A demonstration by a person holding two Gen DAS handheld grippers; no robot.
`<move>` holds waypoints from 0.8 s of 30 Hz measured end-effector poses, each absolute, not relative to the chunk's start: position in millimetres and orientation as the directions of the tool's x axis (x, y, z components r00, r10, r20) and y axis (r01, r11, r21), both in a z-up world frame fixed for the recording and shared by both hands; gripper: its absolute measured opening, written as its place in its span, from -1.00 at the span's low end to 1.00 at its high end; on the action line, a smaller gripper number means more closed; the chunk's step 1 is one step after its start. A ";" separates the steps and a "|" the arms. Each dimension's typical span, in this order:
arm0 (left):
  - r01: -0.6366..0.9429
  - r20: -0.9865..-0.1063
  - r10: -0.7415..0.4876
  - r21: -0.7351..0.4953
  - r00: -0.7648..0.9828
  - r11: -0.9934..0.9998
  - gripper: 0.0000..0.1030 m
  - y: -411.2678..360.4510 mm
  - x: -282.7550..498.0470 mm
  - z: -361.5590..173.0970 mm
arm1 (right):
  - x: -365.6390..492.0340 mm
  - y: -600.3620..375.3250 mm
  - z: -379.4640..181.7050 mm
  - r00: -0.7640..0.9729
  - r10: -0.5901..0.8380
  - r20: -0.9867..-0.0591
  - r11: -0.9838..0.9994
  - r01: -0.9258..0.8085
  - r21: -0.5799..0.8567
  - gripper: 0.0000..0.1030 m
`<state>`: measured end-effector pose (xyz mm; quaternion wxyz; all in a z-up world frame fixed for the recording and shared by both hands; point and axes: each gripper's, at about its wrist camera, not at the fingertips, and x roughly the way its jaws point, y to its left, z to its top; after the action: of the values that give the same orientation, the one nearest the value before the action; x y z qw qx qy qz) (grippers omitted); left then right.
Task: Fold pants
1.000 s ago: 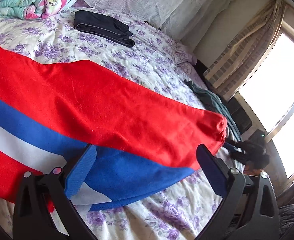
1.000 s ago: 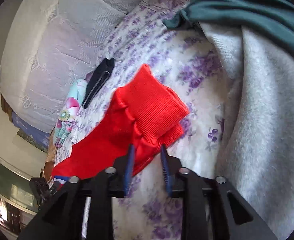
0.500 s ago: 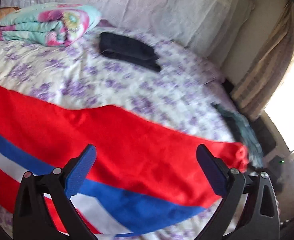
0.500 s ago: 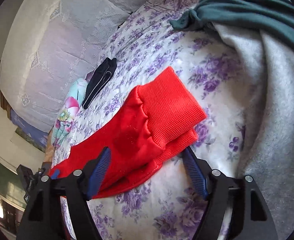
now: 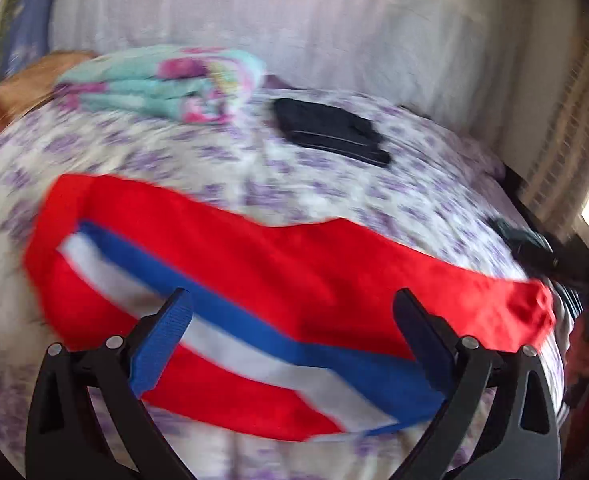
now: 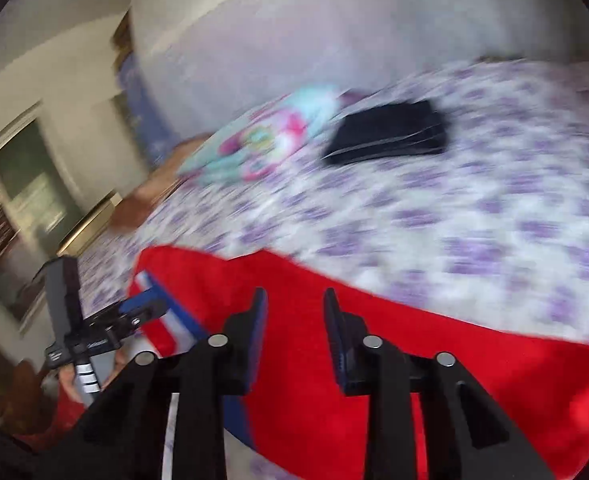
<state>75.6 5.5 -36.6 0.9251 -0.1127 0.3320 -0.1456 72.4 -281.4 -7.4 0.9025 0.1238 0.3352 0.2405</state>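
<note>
The red pants (image 5: 294, 264), with a blue and white side stripe (image 5: 254, 344), lie flat across the flowered bedspread (image 5: 334, 184), waistband at the left and cuff (image 5: 534, 312) at the right. My left gripper (image 5: 292, 298) hovers over their near edge, wide open with nothing between its jaws. In the right wrist view my right gripper (image 6: 294, 296) is above the red pants (image 6: 414, 340). Its jaws are closing to a narrow gap and hold no cloth. The left gripper (image 6: 142, 304) shows at the waist end. Both views are blurred by motion.
A folded black garment (image 5: 330, 132) (image 6: 390, 132) and a folded floral blanket (image 5: 166, 84) (image 6: 262, 140) sit at the far side of the bed, before a white covered headboard (image 5: 294, 20). A curtain (image 5: 562, 120) hangs at the right. A doorway (image 6: 26, 184) is at the left.
My right gripper let go of the red cuff, opened wide, then narrowed as it swung left along the pants. My left gripper pulled back and tilted up, so the whole pants show.
</note>
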 end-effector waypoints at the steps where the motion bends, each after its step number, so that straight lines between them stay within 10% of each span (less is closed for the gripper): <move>1: 0.147 -0.595 -0.357 -0.372 0.720 0.917 0.90 24.2 82.2 -45.0 | 93.3 -256.7 -11.1 0.623 0.543 -0.564 0.840 -0.379 0.389 -0.47; 4: 0.145 -0.528 -0.493 -0.567 0.691 0.811 0.90 54.3 89.5 -57.1 | 148.1 -209.8 -26.7 0.520 0.593 -0.615 0.805 -0.401 0.438 -0.47; 9: 0.139 -0.543 -0.451 -0.519 0.708 0.843 0.91 46.0 87.7 -59.0 | 218.0 -176.7 -65.3 0.385 0.572 -0.724 0.819 -0.307 0.485 -0.48; 11: 0.141 -0.555 -0.430 -0.487 0.713 0.862 0.91 41.0 84.9 -58.1 | 228.5 -191.6 -75.7 0.388 0.574 -0.721 0.819 -0.244 0.520 -0.89; 21: 0.139 -0.524 -0.462 -0.542 0.715 0.829 0.91 50.5 88.3 -57.9 | 226.5 -202.1 -55.9 0.383 0.516 -0.766 0.853 -0.311 0.419 -0.74; 24: 0.138 -0.525 -0.461 -0.540 0.715 0.830 0.91 50.3 87.6 -57.7 | 226.1 -191.1 -61.6 0.383 0.524 -0.761 0.843 -0.359 0.400 0.02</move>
<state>87.6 50.3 -57.7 0.8949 -0.2384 0.3380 -0.1674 226.1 -191.1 -61.6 0.8272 0.0846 0.4872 0.2670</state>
